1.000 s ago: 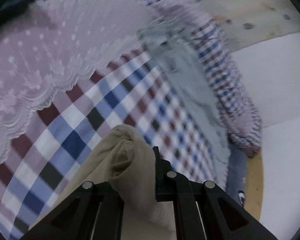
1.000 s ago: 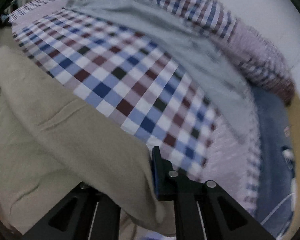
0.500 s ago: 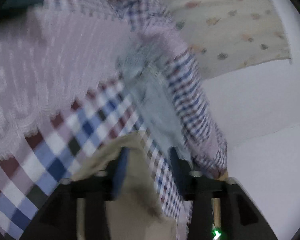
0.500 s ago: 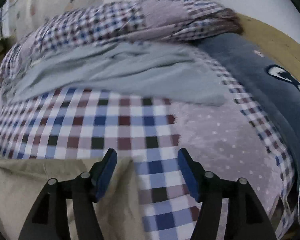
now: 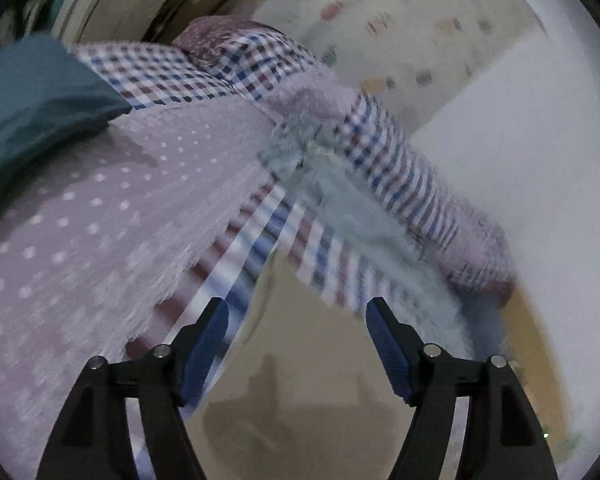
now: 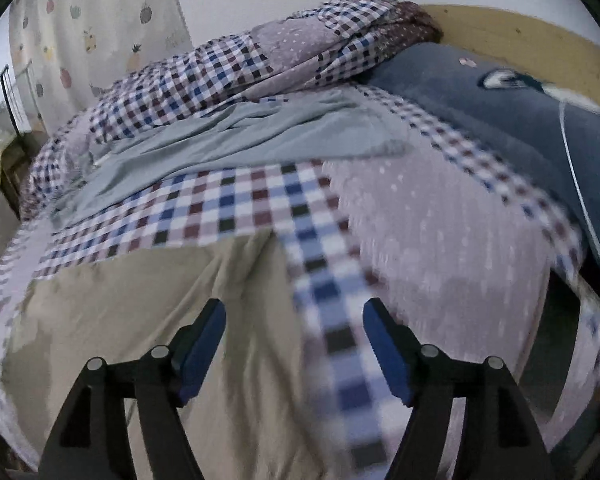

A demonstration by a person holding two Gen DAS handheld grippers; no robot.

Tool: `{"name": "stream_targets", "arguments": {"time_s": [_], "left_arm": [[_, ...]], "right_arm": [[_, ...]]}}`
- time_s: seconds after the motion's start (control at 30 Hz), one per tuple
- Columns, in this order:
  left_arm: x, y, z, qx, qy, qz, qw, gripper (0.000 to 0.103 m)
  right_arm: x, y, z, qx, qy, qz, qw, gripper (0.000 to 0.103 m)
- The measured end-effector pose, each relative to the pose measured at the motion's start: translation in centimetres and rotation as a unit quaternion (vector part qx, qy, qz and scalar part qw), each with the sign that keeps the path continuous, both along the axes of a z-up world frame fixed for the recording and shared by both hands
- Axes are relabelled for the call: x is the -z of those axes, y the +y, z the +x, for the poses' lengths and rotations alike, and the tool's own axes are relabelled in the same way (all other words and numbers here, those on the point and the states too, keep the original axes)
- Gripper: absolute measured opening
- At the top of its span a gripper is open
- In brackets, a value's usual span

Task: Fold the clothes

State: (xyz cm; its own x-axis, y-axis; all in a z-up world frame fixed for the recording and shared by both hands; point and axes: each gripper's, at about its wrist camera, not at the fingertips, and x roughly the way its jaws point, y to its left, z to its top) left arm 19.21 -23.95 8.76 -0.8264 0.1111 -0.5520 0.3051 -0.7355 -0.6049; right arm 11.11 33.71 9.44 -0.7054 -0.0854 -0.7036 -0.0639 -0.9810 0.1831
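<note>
Both grippers are spread wide with nothing between their fingers: the left gripper (image 5: 296, 354) and the right gripper (image 6: 294, 352) hover just above the beige garment (image 6: 148, 344), which lies flat on the checked bedspread (image 6: 236, 204). A grey garment (image 6: 236, 136) waits farther back, beside the dark blue pillow (image 6: 500, 120). The beige cloth looks light, soft and limp, so it will likely sag and crease; best pinched at an edge or corner, one per gripper.
</note>
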Motion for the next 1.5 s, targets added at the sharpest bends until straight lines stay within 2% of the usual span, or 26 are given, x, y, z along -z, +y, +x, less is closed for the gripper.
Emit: {"name": "stream_targets", "arguments": {"time_s": [0.03, 0.13, 0.33, 0.53, 0.73, 1.0, 1.2, 1.37, 1.5], "left_arm": [[0.2, 1.4, 0.8, 0.015, -0.009, -0.027, 0.9995, 0.075], [1.3, 5.0, 2.4, 0.049, -0.03, -0.074, 0.9956, 0.079], [4.2, 9.0, 6.5, 0.059, -0.064, -0.117, 0.9893, 0.082], [4.6, 9.8, 8.6, 0.058, -0.08, -0.165, 0.9814, 0.082], [5.6, 9.5, 9.4, 0.068, -0.1, -0.188, 0.9747, 0.083], [6.6, 8.6, 10.2, 0.069, -0.127, -0.163, 0.9759, 0.085], [7.7, 7.5, 10.8, 0.066, -0.142, -0.114, 0.9811, 0.085], [8.7, 5.3, 12.0, 0.04, -0.136, -0.036, 0.9892, 0.086], [10.1, 3.3, 13.5, 0.012, -0.108, 0.062, 0.9922, 0.086]], "right_arm": [[0.4, 0.0, 1.3, 0.003, 0.005, -0.011, 1.0, 0.077], [1.3, -1.3, 4.7, 0.008, 0.011, -0.009, 1.0, 0.079], [2.5, -6.1, 10.3, -0.034, 0.022, 0.045, 0.998, 0.082], [3.9, -11.3, 12.7, -0.099, 0.011, 0.096, 0.99, 0.093], [4.3, -14.5, 14.1, -0.119, 0.015, 0.12, 0.986, 0.096], [5.5, -18.4, 15.6, -0.172, 0.004, 0.146, 0.974, 0.097], [5.7, -19.4, 16.4, -0.188, 0.013, 0.152, 0.97, 0.097], [5.8, -19.0, 16.2, -0.182, 0.012, 0.139, 0.973, 0.097], [5.7, -18.7, 16.1, -0.178, 0.01, 0.126, 0.976, 0.097]]}}
